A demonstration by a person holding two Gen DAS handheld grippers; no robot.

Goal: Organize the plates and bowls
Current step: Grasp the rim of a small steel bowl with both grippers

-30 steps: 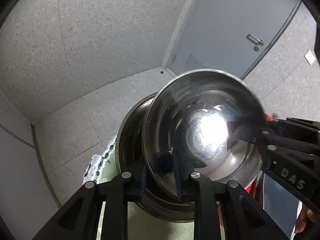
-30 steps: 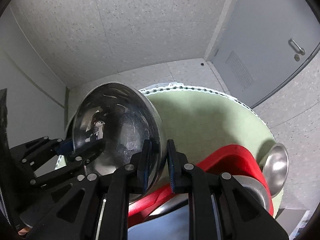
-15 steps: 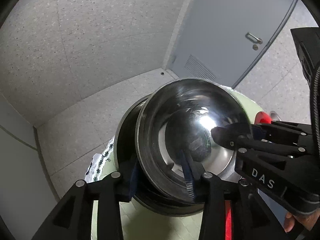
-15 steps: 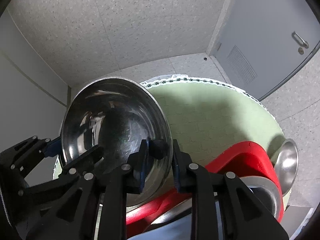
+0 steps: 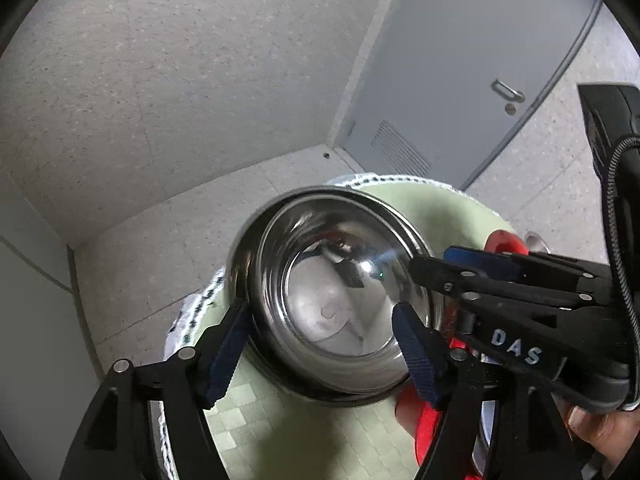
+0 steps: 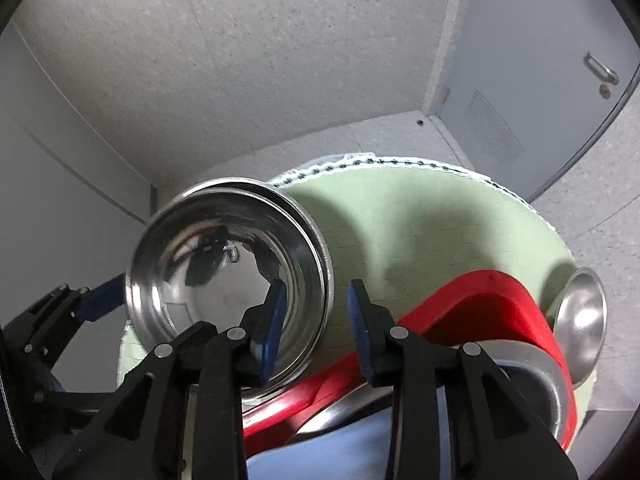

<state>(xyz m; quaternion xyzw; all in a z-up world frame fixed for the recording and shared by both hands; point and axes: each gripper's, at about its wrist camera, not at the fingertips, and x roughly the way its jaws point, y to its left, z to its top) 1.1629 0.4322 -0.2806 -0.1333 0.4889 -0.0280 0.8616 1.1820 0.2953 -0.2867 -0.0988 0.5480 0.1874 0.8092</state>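
Tongs [image 5: 320, 344] opening around nested steel bowls [image 5: 336, 304].

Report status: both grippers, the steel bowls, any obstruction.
Left gripper and right gripper both opening, pads clear of rim. Steel bowl nested in second bowl on green mat. Red rack alongside, not obstructing.

The left claw [image 5: 320, 344] is opening, its blue-padded fingers [image 5: 224, 348] spread on either side of a steel bowl [image 5: 336, 304] nested in a second bowl on the green-clothed bench [image 5: 280, 432]. The right claw [image 5: 432, 270] reaches over the bowl's far rim, beside a red tray [image 5: 428, 432]
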